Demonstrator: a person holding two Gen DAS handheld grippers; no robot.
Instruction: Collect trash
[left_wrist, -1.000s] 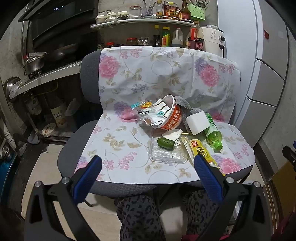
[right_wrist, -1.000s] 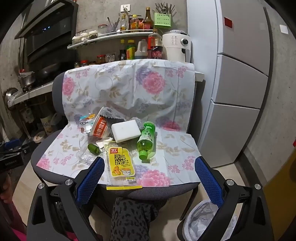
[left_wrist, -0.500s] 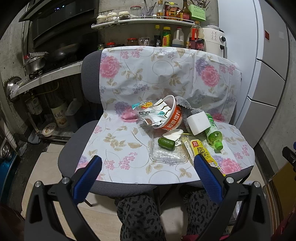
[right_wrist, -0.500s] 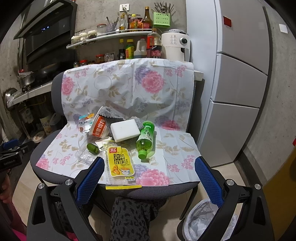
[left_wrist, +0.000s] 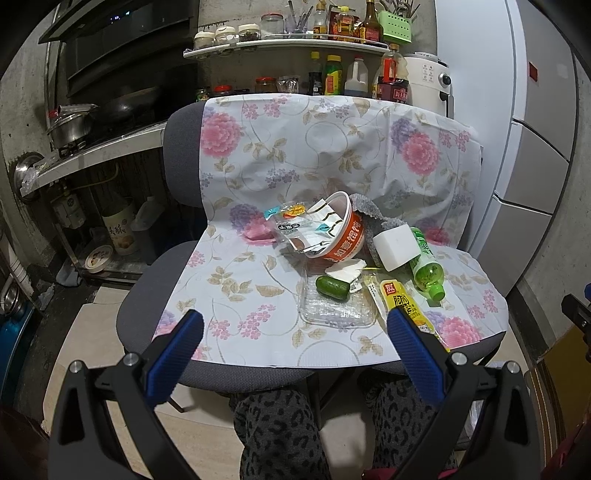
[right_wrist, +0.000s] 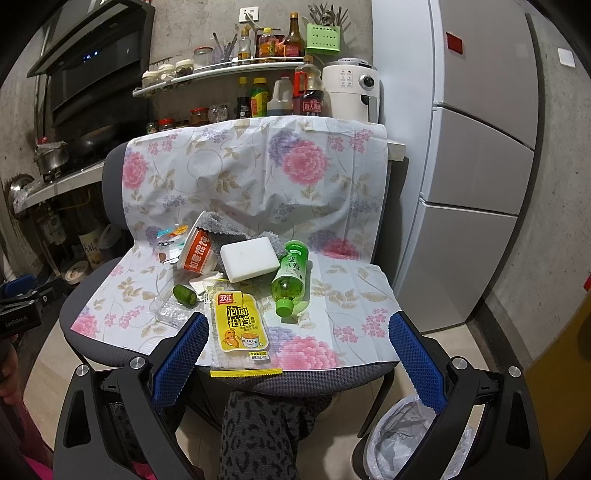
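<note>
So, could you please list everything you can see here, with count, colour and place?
Chair: 1, grey, under a floral sheet.
Noodle cup: 1, orange-white, tipped over, seat left.
Sachets: several, mixed colours, at the cup's mouth.
Grey cloth: 1, behind the cup.
White block: 1, seat centre.
Green bottle: 1, lying right of the block.
Yellow packet: 1, front edge.
Clear tray: 1, front left.
Small green fruit: 1, on the tray.
Lined bin: 1, floor, right.
Fridge: 1, grey, right.
Shelf bottles: many, behind.
Legs: patterned trousers.
Left gripper: open.
Right gripper: open.
</note>
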